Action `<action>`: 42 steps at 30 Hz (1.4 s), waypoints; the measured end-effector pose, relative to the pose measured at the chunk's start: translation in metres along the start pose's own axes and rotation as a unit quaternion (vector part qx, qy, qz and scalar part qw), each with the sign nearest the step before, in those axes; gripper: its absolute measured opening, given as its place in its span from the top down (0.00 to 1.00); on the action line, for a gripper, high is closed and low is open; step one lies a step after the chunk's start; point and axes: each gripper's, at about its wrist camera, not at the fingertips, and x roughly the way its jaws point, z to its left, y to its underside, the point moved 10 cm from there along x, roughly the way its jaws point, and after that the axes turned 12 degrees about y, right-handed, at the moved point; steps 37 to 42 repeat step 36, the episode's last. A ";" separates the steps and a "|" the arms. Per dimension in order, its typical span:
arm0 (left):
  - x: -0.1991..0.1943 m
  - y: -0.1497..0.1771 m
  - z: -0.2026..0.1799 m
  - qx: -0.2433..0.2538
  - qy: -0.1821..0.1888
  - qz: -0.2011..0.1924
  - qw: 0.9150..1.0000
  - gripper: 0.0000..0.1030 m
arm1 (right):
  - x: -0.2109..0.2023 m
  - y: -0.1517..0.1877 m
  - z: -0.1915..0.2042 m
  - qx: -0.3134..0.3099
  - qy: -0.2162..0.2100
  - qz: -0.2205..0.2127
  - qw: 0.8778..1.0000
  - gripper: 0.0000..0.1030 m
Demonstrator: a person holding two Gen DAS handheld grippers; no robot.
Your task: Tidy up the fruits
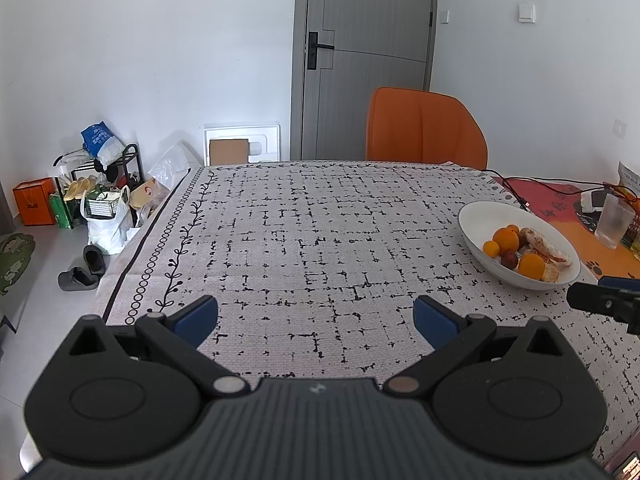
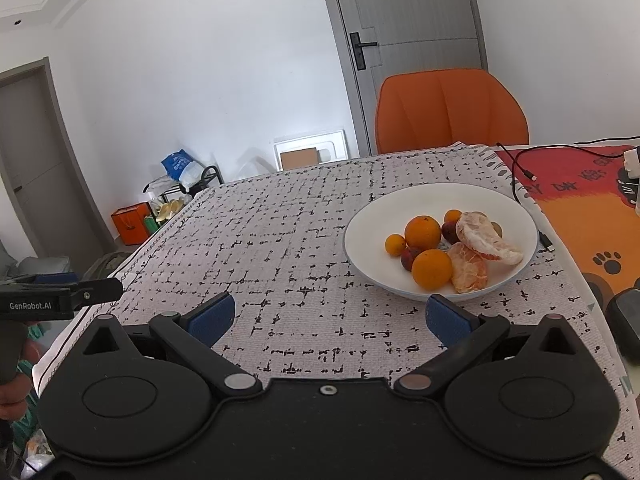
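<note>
The left hand-held gripper (image 1: 316, 316) is held above the table (image 1: 280, 240) with its blue pads (image 1: 198, 318) spread wide apart and nothing between them; only the patterned cloth (image 2: 280, 248) is seen in the gap. The right hand-held gripper (image 2: 330, 318) is likewise held with its fingers apart and nothing gripped, its right pad (image 2: 446, 318) lying just in front of the near rim of a white bowl (image 2: 360, 236). All the fruit is gathered in that bowl, which is set on the cloth toward the right side of the table. Two large oranges (image 2: 423, 233) are seen there, with two smaller ones (image 2: 395, 244), dark reddish fruits (image 2: 409, 258) tucked between them, and two peeled citrus pieces (image 2: 486, 240) on the right, one leaning over the other. No fruit is seen on the cloth outside the bowl. An orange chair (image 2: 450, 110) is placed at the far edge of the table, before a grey door (image 1: 366, 56). A ribbed glass (image 1: 613, 220) and black cables (image 2: 520, 164) are seen on an orange mat (image 2: 580, 216) to the right of the bowl.
</note>
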 end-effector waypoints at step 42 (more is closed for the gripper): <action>-0.004 0.000 -0.001 -0.002 0.011 -0.006 1.000 0.00 | 0.004 0.002 0.001 -0.003 0.004 0.006 1.000 0.00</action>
